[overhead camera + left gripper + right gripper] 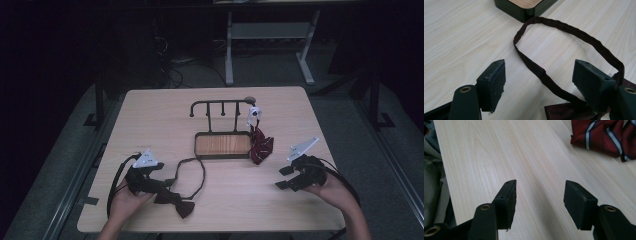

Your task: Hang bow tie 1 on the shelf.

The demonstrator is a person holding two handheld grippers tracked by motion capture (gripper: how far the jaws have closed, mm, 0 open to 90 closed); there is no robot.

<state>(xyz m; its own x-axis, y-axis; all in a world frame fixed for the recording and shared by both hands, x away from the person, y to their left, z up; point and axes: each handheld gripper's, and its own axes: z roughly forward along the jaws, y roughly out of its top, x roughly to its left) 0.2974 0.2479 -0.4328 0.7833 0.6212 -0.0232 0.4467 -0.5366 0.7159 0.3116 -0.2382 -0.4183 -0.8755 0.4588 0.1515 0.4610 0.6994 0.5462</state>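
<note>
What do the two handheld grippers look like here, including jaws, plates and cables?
Both the left gripper and right gripper are black, each with two blocky jaws with brass-ringed holes at their bases. Each carries a grey three-cornered plate with dark holes and trails a black cable. The forearms look bare, without sleeves.

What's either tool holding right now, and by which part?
Nothing is held. The left tool is open, its jaws straddling the strap of the dark bow tie without closing on it. The right tool is open over bare table.
</note>
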